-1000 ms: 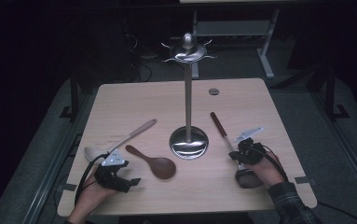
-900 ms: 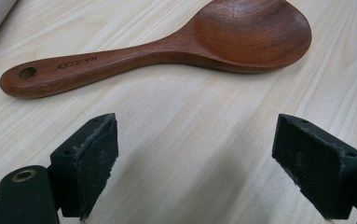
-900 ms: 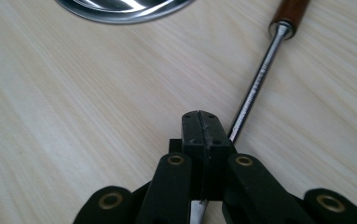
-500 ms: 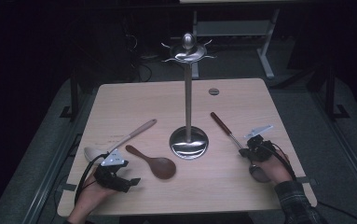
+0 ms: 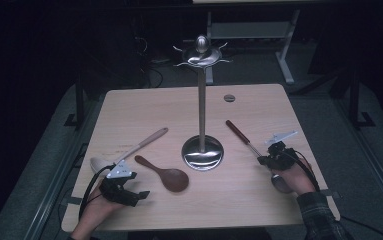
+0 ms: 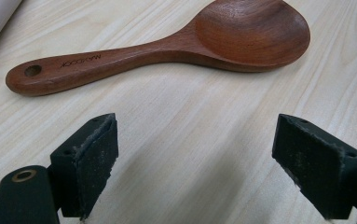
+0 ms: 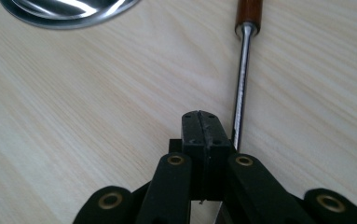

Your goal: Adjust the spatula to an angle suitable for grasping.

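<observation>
Nearby, the left gripper waits, jaws apart, just short of the spoon, while the right gripper, pressed together on nothing, has slid right beside the utensil, seemingly regrouping for a grip, the stand rising beyond.

metal-shafted utensil handle cut off at top edge, its head hidden behind right gripper

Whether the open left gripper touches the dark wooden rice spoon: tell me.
Apart. The left gripper view shows the left gripper with its jaws spread wide and a strip of bare light wooden table between them and the dark wooden rice spoon.
</observation>
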{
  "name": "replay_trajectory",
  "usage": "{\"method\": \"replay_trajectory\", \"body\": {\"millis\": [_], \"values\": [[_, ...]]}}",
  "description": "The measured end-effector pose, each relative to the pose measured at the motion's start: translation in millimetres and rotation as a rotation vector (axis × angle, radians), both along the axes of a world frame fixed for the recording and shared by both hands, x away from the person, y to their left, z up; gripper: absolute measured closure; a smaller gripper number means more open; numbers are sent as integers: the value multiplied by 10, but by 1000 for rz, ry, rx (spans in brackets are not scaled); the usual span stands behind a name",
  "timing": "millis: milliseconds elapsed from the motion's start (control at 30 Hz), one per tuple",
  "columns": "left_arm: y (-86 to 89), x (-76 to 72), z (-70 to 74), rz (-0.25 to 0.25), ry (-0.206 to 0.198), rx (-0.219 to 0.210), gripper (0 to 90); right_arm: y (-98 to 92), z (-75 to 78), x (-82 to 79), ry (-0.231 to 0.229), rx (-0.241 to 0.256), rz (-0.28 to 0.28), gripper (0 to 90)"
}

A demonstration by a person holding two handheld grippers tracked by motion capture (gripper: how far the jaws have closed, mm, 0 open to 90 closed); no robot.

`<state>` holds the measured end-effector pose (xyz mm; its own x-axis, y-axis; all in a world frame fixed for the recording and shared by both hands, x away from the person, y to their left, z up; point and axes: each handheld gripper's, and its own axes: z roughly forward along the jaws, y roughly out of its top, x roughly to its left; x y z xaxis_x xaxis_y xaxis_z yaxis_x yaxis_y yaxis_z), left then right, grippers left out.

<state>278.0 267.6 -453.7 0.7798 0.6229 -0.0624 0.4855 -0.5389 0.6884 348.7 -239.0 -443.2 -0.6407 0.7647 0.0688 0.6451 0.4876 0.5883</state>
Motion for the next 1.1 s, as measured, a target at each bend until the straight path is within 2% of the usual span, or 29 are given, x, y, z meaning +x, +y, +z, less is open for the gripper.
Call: {"method": "replay_trajectory", "body": {"millis": [167,333,433,600,700,800,933,967,1100], "values": [[-13,3,0,-3,0,4,140,4,104,48,-5,38,-13,767],[-21,0,-3,-1,2,7,139,32,189,137,-6,52,-33,686],[-19,5,-5,-3,1,9,139,55,226,197,-13,44,-37,660],[-24,0,-2,-1,3,6,139,108,266,312,1,39,-40,596],[-24,-1,1,-1,2,7,139,129,280,372,1,30,-43,593],[-23,4,-5,-1,2,6,139,186,312,501,8,13,-47,578],[-23,0,-4,-1,4,10,139,231,336,626,35,-4,-48,547],[-25,-6,-1,-1,3,8,139,263,346,718,61,-23,-49,532],[-25,-4,2,-4,2,3,139,306,348,842,81,-45,-47,512]]}}
